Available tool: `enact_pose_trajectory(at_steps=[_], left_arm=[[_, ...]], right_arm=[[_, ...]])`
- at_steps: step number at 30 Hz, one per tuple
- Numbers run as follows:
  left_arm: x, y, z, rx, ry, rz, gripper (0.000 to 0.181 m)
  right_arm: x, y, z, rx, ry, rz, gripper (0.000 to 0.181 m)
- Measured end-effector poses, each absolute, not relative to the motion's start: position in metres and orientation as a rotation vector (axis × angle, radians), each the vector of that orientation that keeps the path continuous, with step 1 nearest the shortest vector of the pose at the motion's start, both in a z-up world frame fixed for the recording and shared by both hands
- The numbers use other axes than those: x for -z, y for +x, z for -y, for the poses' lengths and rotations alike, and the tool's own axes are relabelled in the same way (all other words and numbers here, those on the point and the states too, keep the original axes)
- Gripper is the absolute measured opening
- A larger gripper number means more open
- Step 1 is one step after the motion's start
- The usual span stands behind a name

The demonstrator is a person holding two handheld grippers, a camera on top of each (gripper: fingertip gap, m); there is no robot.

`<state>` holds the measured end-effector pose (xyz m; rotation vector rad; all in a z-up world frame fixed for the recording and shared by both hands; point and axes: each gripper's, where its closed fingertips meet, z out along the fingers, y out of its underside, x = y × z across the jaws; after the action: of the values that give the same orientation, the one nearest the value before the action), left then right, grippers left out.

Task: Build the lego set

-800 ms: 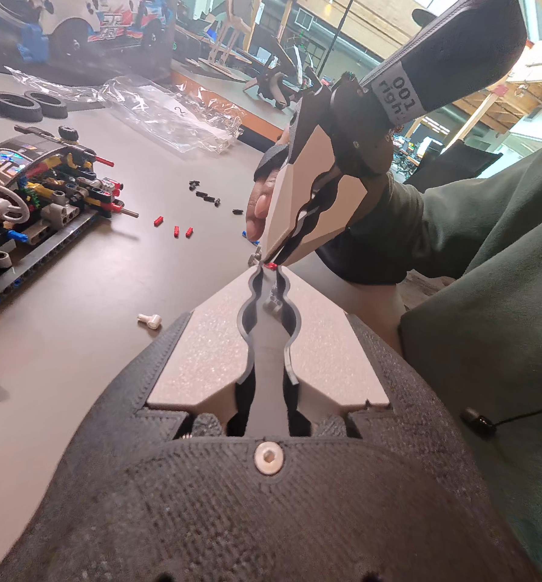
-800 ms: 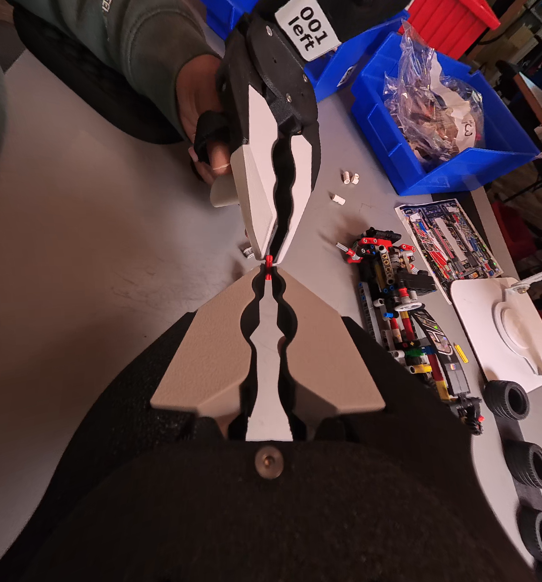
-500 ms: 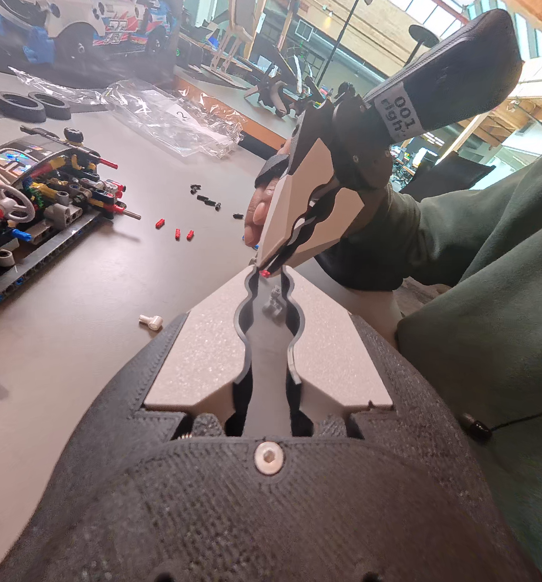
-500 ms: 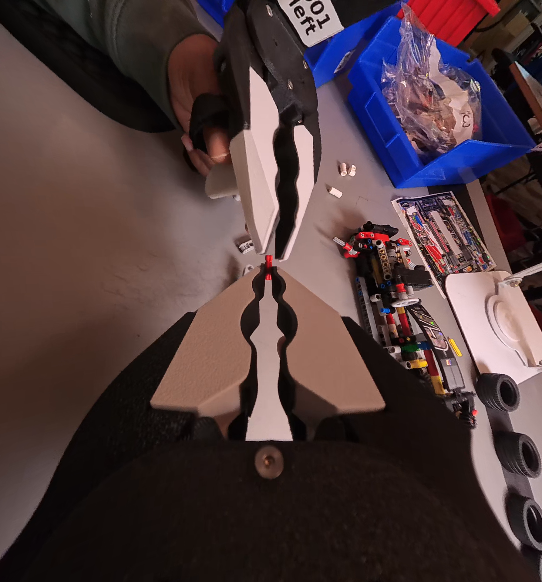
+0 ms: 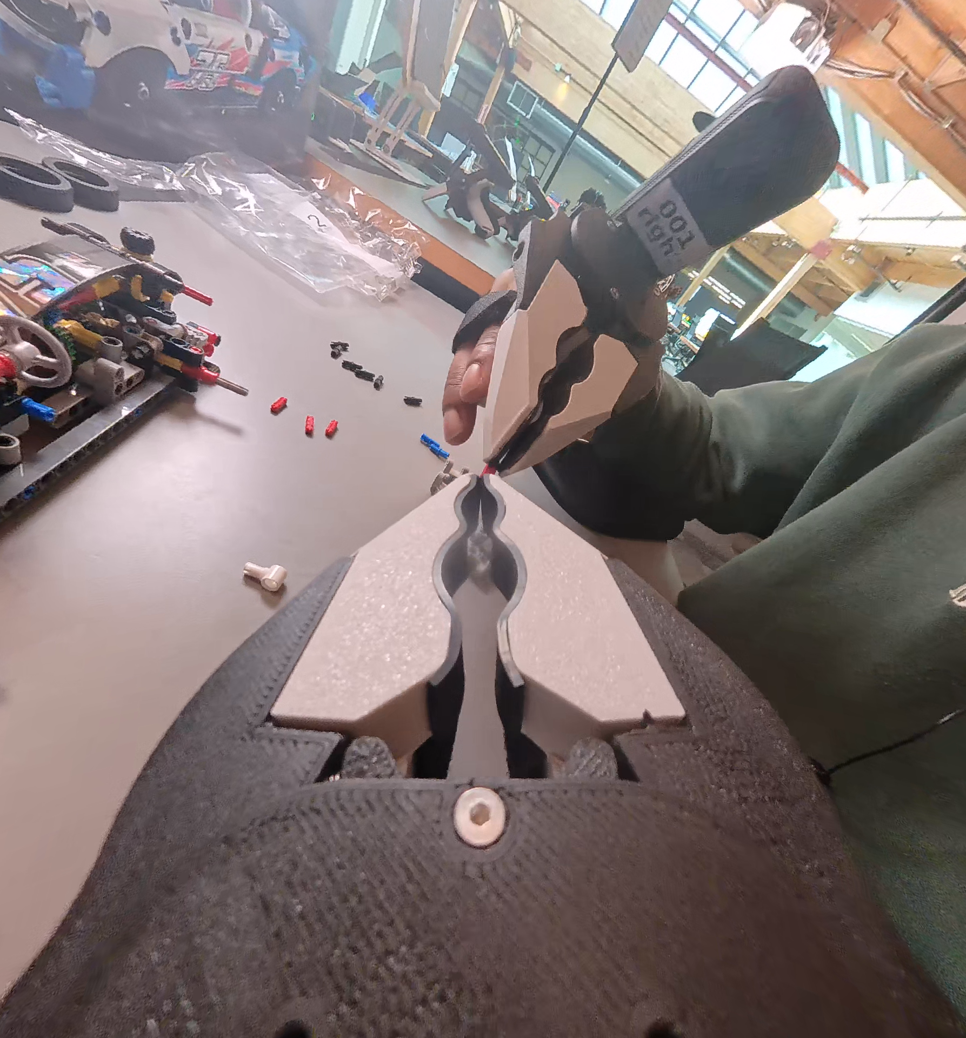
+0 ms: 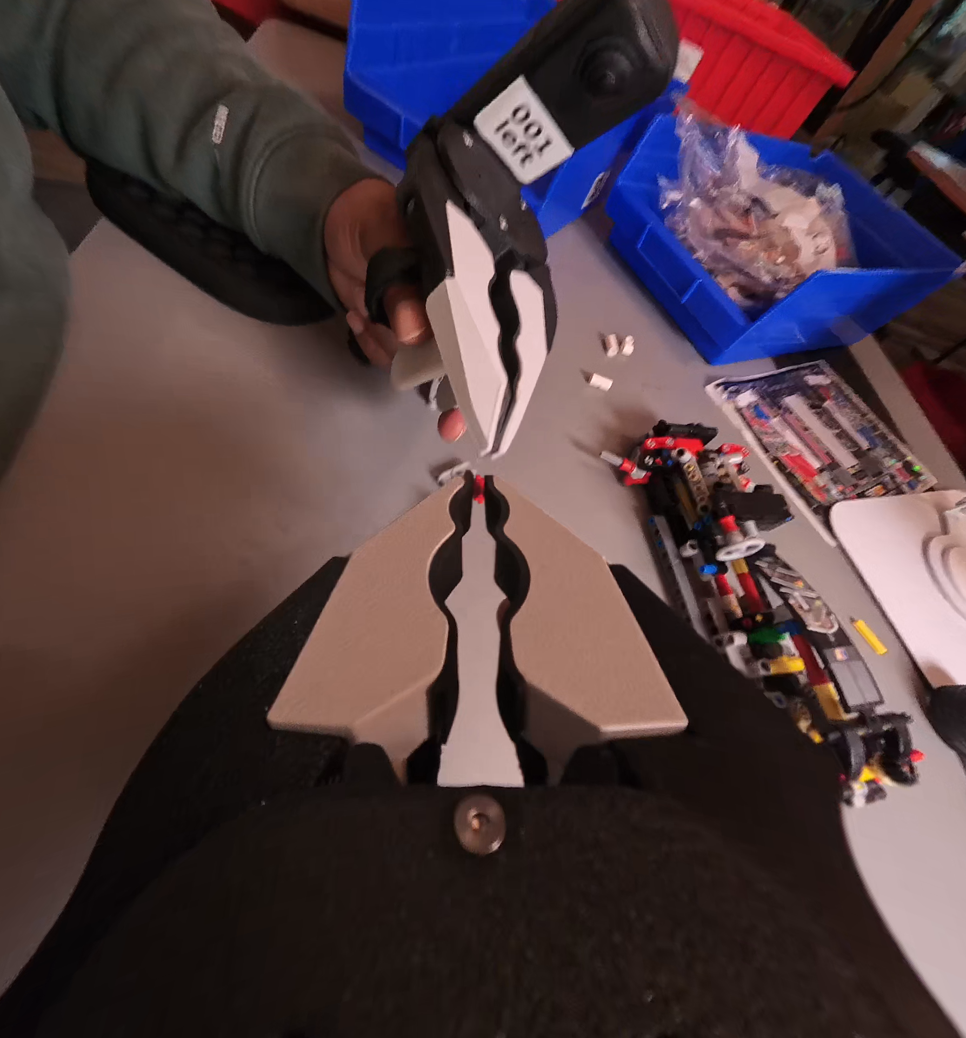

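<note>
My right gripper (image 6: 477, 486) is shut on a small red pin (image 6: 477, 490) and holds it just above the table. In the left wrist view the right gripper (image 5: 497, 467) points down, with the red pin (image 5: 489, 469) at its tip. My left gripper (image 5: 483, 483) is shut, with nothing seen in it. It also shows in the right wrist view (image 6: 491, 449), a short gap from the pin, tip to tip. The part-built lego car (image 5: 76, 359) lies on the table to the left, and shows in the right wrist view (image 6: 750, 590) too. A small grey piece (image 5: 448, 477) lies under the tips.
Loose red pins (image 5: 306, 421), black pins (image 5: 357, 368), a blue pin (image 5: 433, 444) and a white connector (image 5: 267, 576) lie on the table. Tyres (image 5: 25, 180) and a plastic bag (image 5: 301, 236) lie behind. Blue bins (image 6: 778, 253), a sticker sheet (image 6: 823, 438) and a white plate (image 6: 918, 573) are at right.
The left gripper's tips were at the red pin. They have drawn back a little and closed. The right gripper still holds the pin. Both hands have tilted.
</note>
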<state>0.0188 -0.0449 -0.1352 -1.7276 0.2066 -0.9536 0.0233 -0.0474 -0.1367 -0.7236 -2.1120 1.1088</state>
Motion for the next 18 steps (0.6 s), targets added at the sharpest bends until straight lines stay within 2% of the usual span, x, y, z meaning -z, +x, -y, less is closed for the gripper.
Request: enact_pose_trajectory(at_steps=[1, 8, 15, 18], left_arm=[[0.136, 0.018, 0.045, 0.943, -1.734, -0.209, 0.000], [0.182, 0.055, 0.063, 0.735, -1.964, -0.620, 0.000], [0.202, 0.043, 0.055, 0.379, -2.029, -0.737, 0.001], [0.198, 0.025, 0.047, 0.258, -2.030, -0.682, 0.016]], right_arm=[[0.144, 0.029, 0.043, -1.085, -0.745, 2.172, 0.005], [0.209, 0.090, 0.025, -0.818, -0.970, 2.666, 0.021], [0.218, 0.093, 0.021, -0.725, -0.991, 2.702, 0.019], [0.222, 0.093, 0.017, -0.662, -0.991, 2.711, 0.008]])
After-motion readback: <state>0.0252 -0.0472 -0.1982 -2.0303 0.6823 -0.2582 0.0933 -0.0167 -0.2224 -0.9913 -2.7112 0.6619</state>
